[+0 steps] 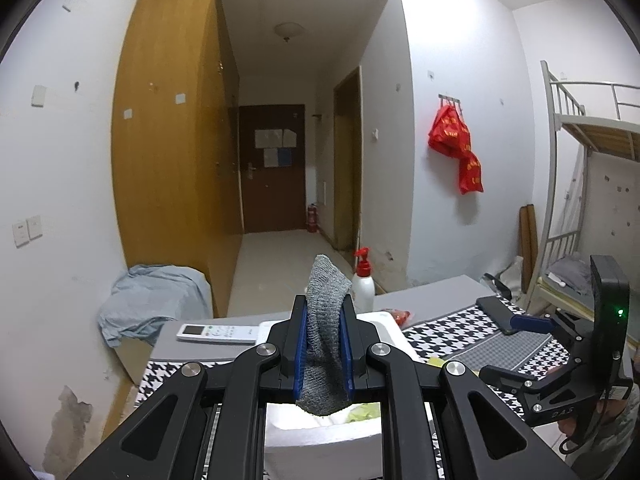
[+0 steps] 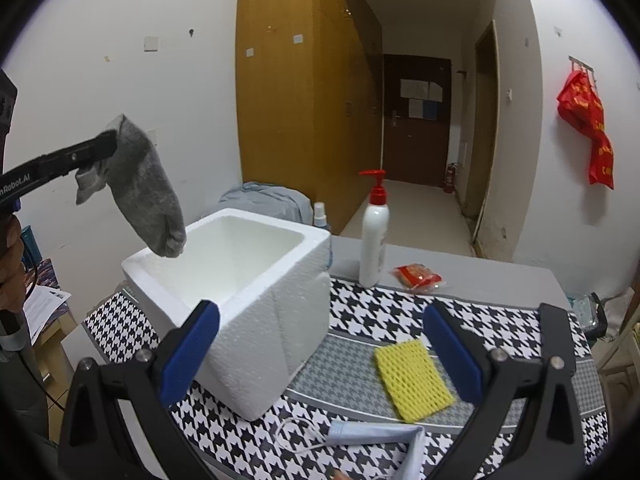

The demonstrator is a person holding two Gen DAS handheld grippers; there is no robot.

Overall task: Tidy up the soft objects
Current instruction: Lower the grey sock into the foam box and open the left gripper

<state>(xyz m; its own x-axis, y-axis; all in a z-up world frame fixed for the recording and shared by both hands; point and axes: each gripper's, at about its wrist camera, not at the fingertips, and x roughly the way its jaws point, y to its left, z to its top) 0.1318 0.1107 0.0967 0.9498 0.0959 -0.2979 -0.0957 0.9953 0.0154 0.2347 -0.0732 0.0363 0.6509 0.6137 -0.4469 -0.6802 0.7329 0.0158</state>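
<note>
We see L gripper pinching grey sock at upper left, above foam box; R gripper spread, lower centre.

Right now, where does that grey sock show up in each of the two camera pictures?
Left wrist view: the grey sock is bottom centre, pinched between this camera's own blue-padded jaws, its end hanging over the white foam box.
Right wrist view: the sock is at upper left, dangling from the left gripper above the box's near corner.
Shared landmark: the red-pump white bottle.
</note>
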